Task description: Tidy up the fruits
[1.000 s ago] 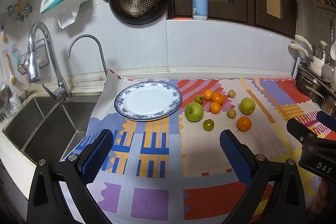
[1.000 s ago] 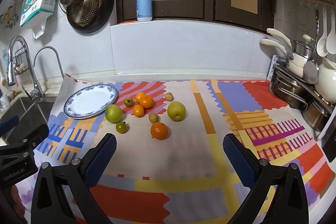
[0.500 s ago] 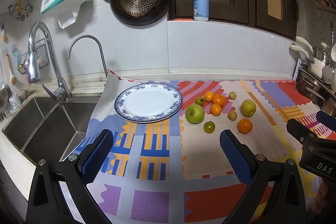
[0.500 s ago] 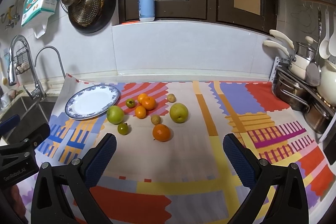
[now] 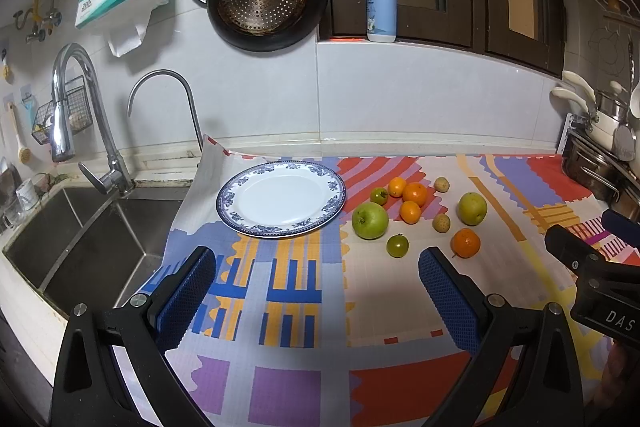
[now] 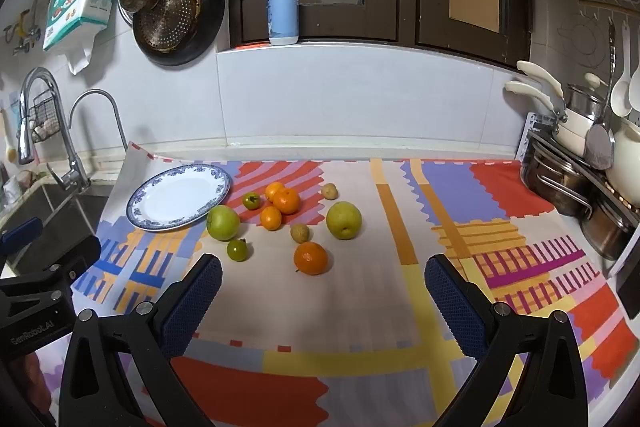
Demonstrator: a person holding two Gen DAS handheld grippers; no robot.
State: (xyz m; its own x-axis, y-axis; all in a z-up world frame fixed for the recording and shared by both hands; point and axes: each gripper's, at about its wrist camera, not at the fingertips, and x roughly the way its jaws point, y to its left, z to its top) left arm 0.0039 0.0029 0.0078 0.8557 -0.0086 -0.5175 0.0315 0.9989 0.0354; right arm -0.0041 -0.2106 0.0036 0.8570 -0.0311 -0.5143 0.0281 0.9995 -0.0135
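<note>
A blue-rimmed white plate (image 5: pixel 280 199) (image 6: pixel 180 197) lies bare on a colourful mat. To its right are scattered fruits: a green apple (image 5: pixel 369 220) (image 6: pixel 223 222), a yellow-green apple (image 5: pixel 472 208) (image 6: pixel 343 220), several oranges, the nearest one (image 5: pixel 465 243) (image 6: pixel 311 257), two small green fruits and two small brown ones. My left gripper (image 5: pixel 316 295) is open, low over the mat in front of the plate. My right gripper (image 6: pixel 324 303) is open, just short of the nearest orange. Neither holds anything.
A steel sink (image 5: pixel 80 239) with two taps lies left of the mat. Pots (image 6: pixel 568 183) and utensils crowd the right edge. Pans hang on the tiled wall, and a soap bottle (image 6: pixel 283 9) stands on the window ledge.
Both views have shifted slightly; the fruits and plate sit a little lower and nearer in the frames. Both grippers stay open and empty.
</note>
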